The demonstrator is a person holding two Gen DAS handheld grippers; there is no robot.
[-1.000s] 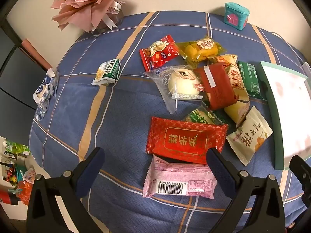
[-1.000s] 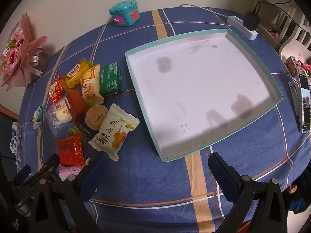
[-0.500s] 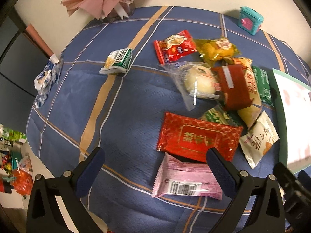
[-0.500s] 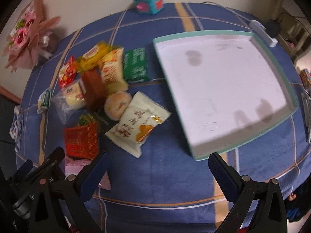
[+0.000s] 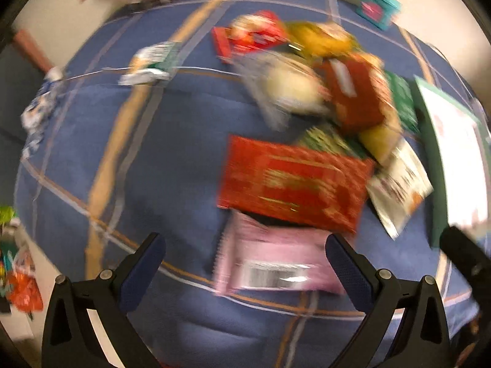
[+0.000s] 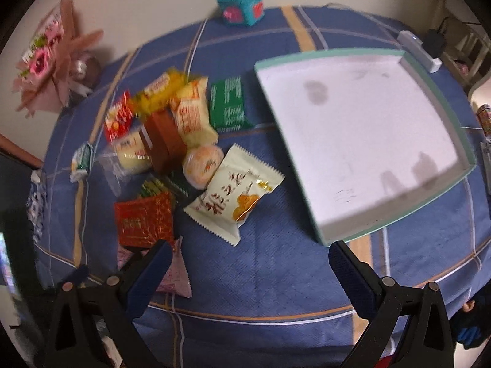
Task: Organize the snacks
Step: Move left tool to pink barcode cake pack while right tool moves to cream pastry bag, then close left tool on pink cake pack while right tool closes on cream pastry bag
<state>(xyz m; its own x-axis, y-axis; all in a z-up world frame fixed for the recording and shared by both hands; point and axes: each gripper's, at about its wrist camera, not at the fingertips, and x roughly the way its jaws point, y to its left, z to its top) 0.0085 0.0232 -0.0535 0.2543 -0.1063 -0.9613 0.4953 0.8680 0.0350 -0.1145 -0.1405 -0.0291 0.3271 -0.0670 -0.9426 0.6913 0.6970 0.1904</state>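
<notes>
Starting on the far left: small green-and-white packet (image 5: 150, 63) sitting by itself on the blue plaid tablecloth (image 5: 172, 165), well apart from the main heap, so not the obvious first grab. Left gripper (image 5: 245, 263) spread wide, nothing between the fingers, and the left wrist view heavily motion-smeared, so print on the wrappers mostly unreadable there. Right ahead of it, closest of all: pink packet (image 5: 273, 263) with a barcode facing up, long axis running crosswise, roughly in line with the gap between the fingers rather than across it. Probably needs a twist of the wrist, or a pinch across the short side. Just beyond and overlapping its far edge: big flat red packet (image 5: 294, 181) with gold print, also lying crosswise. Further back, the jumble of clear-wrapped bun, dark red packet and yellow ones, all touching or stacked. Moving right: white crimped packet (image 6: 234, 191) with dark characters and an orange picture, lying diagonally, a corner pointing toward the right gripper (image 6: 250, 276), also wide open and holding nothing. Clearly the nearer arm for that one, left arm nearer for the pink. Green packet (image 6: 230, 107) flat just beside the tray's left wall. Far right: shallow teal-rimmed tray (image 6: 442, 181), white floor, bare apart from a few grey smudges. Presumably the destination, everything needing to travel rightward into it.
</notes>
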